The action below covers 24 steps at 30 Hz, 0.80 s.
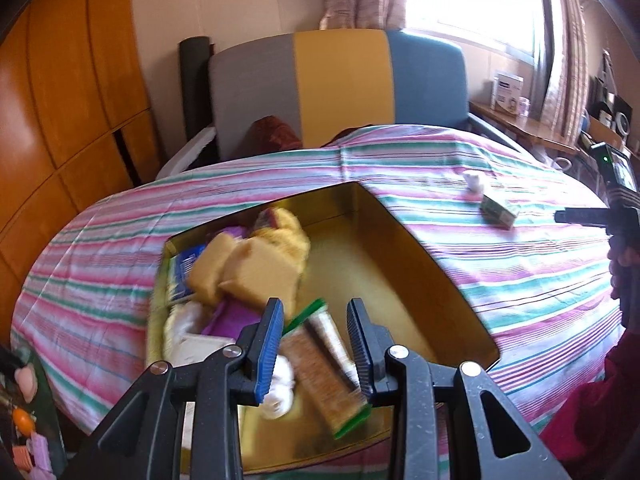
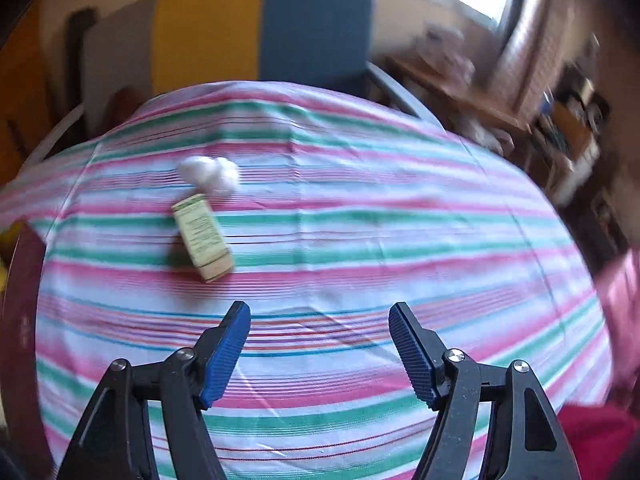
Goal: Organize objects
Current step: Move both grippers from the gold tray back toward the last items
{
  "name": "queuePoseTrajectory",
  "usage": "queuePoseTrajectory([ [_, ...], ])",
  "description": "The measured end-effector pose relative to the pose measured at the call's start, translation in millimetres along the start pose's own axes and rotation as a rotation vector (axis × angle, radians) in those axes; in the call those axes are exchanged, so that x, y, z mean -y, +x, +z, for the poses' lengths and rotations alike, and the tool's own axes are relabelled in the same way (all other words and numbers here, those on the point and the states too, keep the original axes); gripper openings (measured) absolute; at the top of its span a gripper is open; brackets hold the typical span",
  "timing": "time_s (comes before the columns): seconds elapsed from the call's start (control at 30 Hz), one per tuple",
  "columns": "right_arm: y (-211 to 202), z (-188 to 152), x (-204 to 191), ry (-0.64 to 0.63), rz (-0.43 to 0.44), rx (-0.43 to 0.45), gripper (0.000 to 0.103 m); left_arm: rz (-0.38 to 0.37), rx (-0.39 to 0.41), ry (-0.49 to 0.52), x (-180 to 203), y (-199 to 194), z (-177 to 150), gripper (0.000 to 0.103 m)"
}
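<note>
A gold tin box [image 1: 400, 240] lies open on the striped tablecloth [image 1: 520, 272]. It holds yellow sponges [image 1: 256, 272], a blue packet [image 1: 186, 268], a purple item [image 1: 236, 316], white cotton [image 1: 280, 388] and a brown packet with green ends [image 1: 324, 364]. My left gripper [image 1: 316, 320] is open just above the brown packet, which lies below the gap between the jaws. My right gripper [image 2: 320, 320] is open and empty above the cloth [image 2: 360, 240]. A small green-and-cream carton [image 2: 202, 236] and a white cotton ball [image 2: 210, 174] lie ahead to its left; both also show in the left wrist view [image 1: 498, 210].
A grey, yellow and blue chair [image 1: 340, 80] stands behind the table. Wooden cabinets [image 1: 60, 100] are at left. A cluttered shelf [image 1: 532, 124] runs under the window at right. The tin's dark edge [image 2: 20, 280] shows at the far left of the right wrist view.
</note>
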State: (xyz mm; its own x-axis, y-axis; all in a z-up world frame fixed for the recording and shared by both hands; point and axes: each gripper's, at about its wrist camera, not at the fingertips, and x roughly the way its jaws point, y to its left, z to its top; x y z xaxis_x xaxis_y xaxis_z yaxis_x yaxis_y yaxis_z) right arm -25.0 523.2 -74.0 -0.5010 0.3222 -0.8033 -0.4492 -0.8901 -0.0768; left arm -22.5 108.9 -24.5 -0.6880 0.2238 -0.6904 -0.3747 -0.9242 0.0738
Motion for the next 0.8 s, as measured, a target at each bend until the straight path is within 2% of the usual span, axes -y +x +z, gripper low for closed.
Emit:
queuePoseTrajectory([
  [0.07, -1.3, 2.1, 4.9, 0.027, 0.026, 0.007, 0.073, -0.016, -0.006, 0.019, 11.7, 4.8, 4.7, 0.033],
  [0.17, -1.1, -0.2, 0.2, 0.002, 0.011, -0.001, 0.075, -0.044, -0.017, 0.049, 29.5, 11.4, 10.9, 0.033],
  [0.37, -7.5, -4.4, -3.5, -0.01, 0.037, 0.012, 0.08, -0.081, -0.029, 0.101, 60.3, 20.6, 21.7, 0.033],
  [0.8, -10.9, 0.7, 15.2, 0.081, 0.091, 0.019, 0.083, -0.141, -0.068, 0.172, 113.3, 44.9, 41.6, 0.033],
])
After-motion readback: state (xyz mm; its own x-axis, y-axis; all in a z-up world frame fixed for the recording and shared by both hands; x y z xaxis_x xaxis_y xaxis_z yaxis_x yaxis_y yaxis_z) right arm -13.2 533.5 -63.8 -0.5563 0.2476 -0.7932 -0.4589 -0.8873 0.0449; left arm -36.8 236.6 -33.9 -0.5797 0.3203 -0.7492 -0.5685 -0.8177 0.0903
